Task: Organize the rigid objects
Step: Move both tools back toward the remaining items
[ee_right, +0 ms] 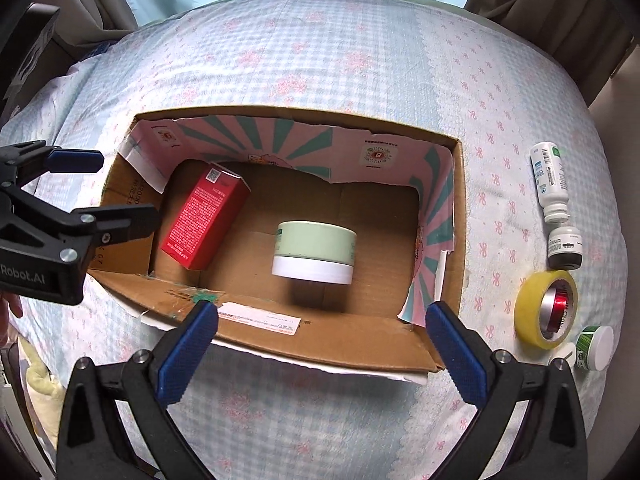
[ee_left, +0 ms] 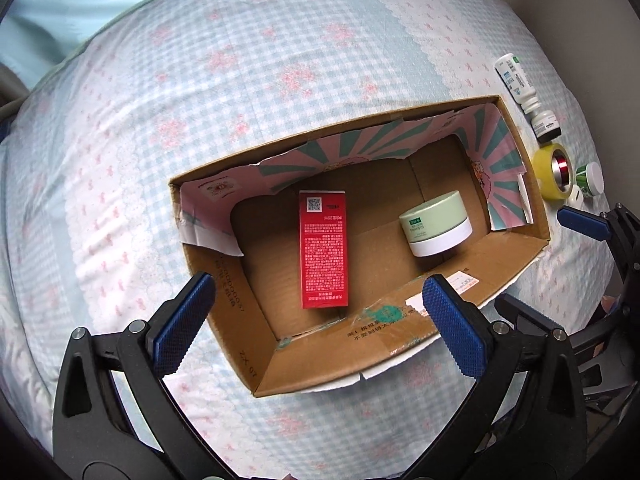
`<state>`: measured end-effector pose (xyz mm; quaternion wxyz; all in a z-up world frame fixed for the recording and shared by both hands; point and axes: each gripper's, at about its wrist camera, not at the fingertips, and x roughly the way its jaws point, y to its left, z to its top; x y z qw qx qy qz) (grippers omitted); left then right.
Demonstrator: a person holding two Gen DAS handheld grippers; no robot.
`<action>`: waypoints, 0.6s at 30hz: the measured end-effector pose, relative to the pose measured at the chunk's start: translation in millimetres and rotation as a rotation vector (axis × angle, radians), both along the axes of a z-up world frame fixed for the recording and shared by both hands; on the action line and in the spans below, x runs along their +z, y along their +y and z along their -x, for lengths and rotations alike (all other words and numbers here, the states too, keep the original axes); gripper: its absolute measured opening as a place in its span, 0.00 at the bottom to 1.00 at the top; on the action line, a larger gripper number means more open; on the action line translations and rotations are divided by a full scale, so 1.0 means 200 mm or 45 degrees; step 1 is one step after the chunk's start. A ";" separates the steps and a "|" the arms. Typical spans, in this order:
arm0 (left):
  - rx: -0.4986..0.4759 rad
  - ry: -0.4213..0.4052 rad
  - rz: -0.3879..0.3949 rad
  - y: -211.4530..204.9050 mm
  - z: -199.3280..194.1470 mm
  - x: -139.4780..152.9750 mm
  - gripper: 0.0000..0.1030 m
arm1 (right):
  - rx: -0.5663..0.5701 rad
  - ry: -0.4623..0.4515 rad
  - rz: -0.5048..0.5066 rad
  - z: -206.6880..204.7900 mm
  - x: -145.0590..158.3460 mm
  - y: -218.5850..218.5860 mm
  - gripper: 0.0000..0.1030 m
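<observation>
An open cardboard box (ee_left: 400,328) (ee_right: 320,344) sits on the bed. Inside lie a red carton (ee_left: 323,250) (ee_right: 202,220) and a pale green jar with a white base (ee_left: 437,222) (ee_right: 314,252). My left gripper (ee_left: 318,304) is open and empty above the box's near wall. My right gripper (ee_right: 322,328) is open and empty above the box's near wall. To the right of the box lie a white bottle (ee_right: 550,180), a small dark-capped bottle (ee_right: 565,246), a yellow tape roll (ee_right: 546,308) and a small green jar (ee_right: 594,348).
The box rests on a blue checked bedspread (ee_right: 320,60) with pink flowers. The loose items also show at the right in the left wrist view: the white bottle (ee_left: 516,80) and the tape roll (ee_left: 554,172). Curtains (ee_right: 560,8) hang behind the bed.
</observation>
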<state>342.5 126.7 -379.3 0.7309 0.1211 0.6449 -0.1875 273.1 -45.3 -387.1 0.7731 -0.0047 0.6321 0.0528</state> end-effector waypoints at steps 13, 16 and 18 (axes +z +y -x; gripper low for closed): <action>0.086 -0.135 0.069 0.15 0.35 0.48 1.00 | -0.144 -0.086 -0.061 0.29 0.46 -0.10 1.00; 0.083 -0.187 0.093 0.10 0.43 0.59 1.00 | -0.178 -0.145 -0.061 0.38 0.59 -0.17 1.00; 0.085 -0.216 0.103 0.06 0.48 0.66 1.00 | -0.202 -0.185 -0.054 0.43 0.67 -0.22 1.00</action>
